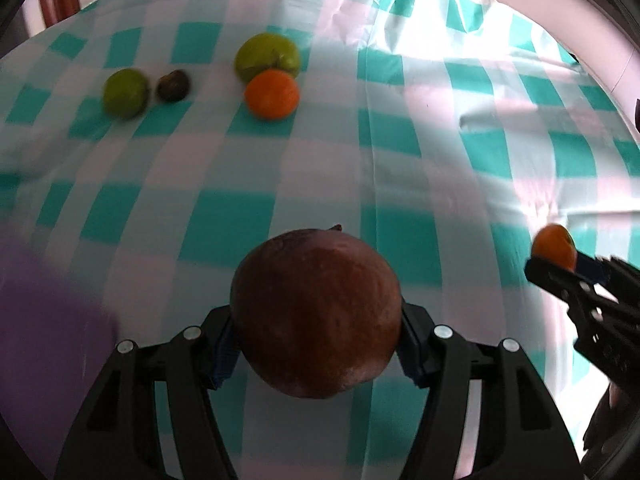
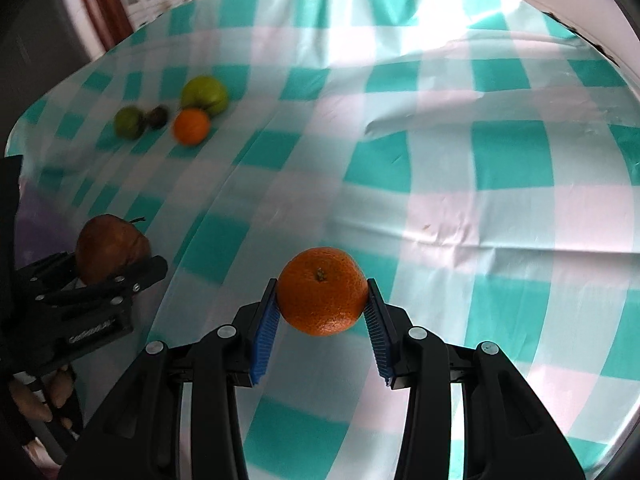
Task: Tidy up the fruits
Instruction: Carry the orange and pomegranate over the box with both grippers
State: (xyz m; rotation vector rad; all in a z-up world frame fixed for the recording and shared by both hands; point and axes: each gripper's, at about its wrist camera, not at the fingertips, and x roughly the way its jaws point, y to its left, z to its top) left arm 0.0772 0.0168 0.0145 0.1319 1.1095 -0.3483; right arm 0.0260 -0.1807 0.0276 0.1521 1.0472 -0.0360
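a: teal and white checks are covering the whole table, the tablecloth creased down the middle. what is the left gripper doing?

b: its two fingers are clamping a big brown fruit, one blue pad pressing on each side. the fruit is sitting up off the cloth, a short stem poking out at its far end.

a: and the right gripper?

b: it is squeezing a mandarin between its ribbed blue pads, stem scar facing up. that fruit is hanging above the cloth too, near the front middle of the right wrist view.

a: are the two grippers showing up in each other's cameras?

b: yes. the left wrist view is catching the right gripper at its right edge with the mandarin in its tips, and the right wrist view is showing the left one at its left edge with the brown fruit.

a: what is lying on the cloth?

b: four fruits are resting far off on the left. a large green fruit is touching a second orange in front of it. further left, a smaller green fruit is sitting just beside a small dark fruit. all four are blurred, so i cannot tell their kinds.

a: anything else?

b: a soft purple blur is filling the lower left of the left wrist view; i cannot tell what it is.
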